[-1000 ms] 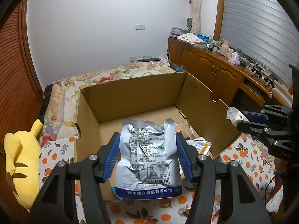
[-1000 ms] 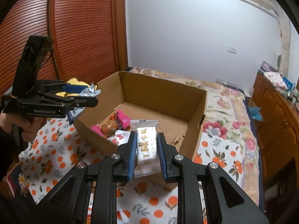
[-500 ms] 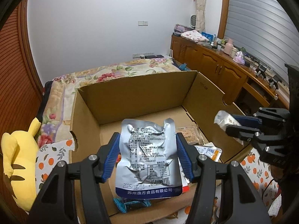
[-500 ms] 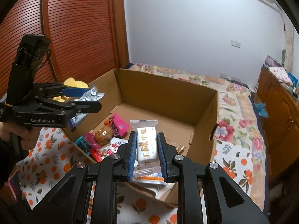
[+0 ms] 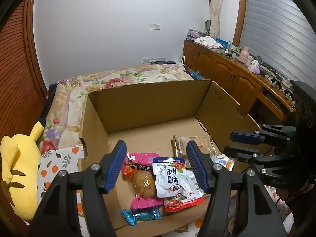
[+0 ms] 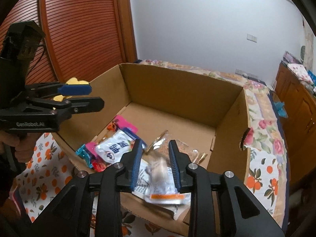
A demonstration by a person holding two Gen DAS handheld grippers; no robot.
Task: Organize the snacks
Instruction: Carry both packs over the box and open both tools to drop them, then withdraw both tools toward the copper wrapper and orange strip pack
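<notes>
Hovering over the cardboard box (image 5: 150, 106), I have both pairs of jaws released and gripping nothing. My left gripper (image 5: 157, 165) has just been spreading; the white-and-red pouch (image 5: 175, 179) lies below it on the box floor at my six o'clock, long axis running twelve to six. My right gripper (image 6: 156, 164) has just been parting too; the blurred white packet (image 6: 160, 179), seemingly dropping, sits between its pads untouched.

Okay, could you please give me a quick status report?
Left gripper open, empty. Right gripper jaws just opening, white snack packet dropping blurred. Snacks in cardboard box. Nothing in the way.
</notes>
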